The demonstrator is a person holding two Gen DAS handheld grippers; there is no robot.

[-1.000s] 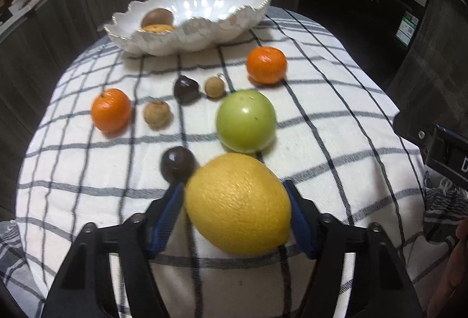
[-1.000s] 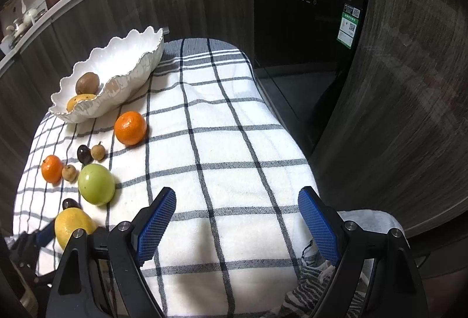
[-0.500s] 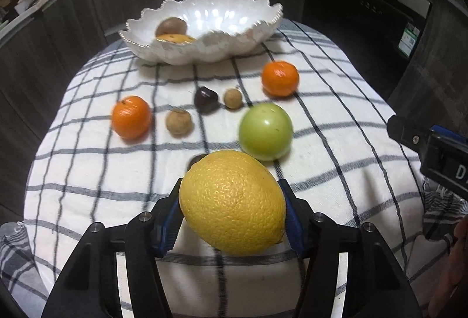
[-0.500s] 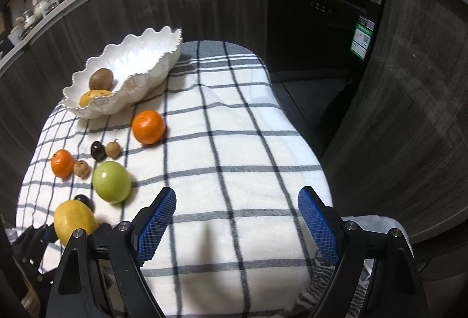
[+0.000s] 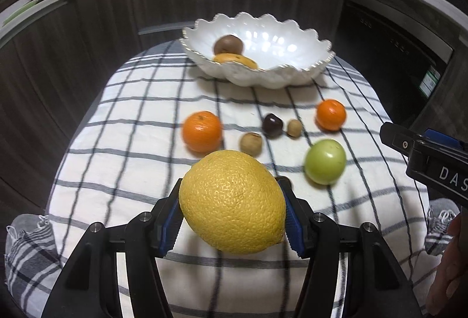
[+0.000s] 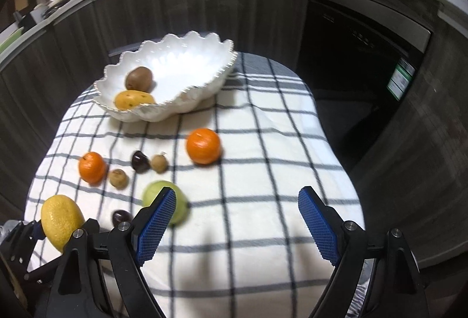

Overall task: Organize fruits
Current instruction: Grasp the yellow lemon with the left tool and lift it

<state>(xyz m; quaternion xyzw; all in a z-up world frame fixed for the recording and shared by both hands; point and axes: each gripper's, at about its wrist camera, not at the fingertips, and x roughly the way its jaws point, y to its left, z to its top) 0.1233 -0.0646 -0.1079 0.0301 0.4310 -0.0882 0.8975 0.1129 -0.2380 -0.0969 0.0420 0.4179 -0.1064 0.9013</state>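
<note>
Between the blue pads of our left claw [image 5: 232, 211] sits the large yellow citrus [image 5: 232, 202], clamped across its middle and lifted clear of the checked cloth [image 5: 131, 142] that covers the surface. We judge it the heaviest fruit here, firm and stiff under a pebbled rind that gives the ribbed pads good purchase; holding it at the widest girth, as we do, should keep it from squirting out toward either tapered end. At twelve o'clock from it stands the scalloped white bowl [image 5: 292, 78], holding a brown kiwi [image 5: 228, 44] and a yellow-orange fruit [image 5: 235, 60]. The bowl looks ceramic and brittle, so we would lower the citrus in, not drop it. Loose on the cloth lie two mandarins [image 5: 201, 135], one at eleven o'clock and one at one o'clock, a green apple [image 5: 325, 161] at two o'clock, plus small brown and dark fruits between them; those small ones are light and likely to roll. Our right claw [image 6: 237, 223] hangs spread wide and holds nothing, with the apple just behind its left pad.
</note>
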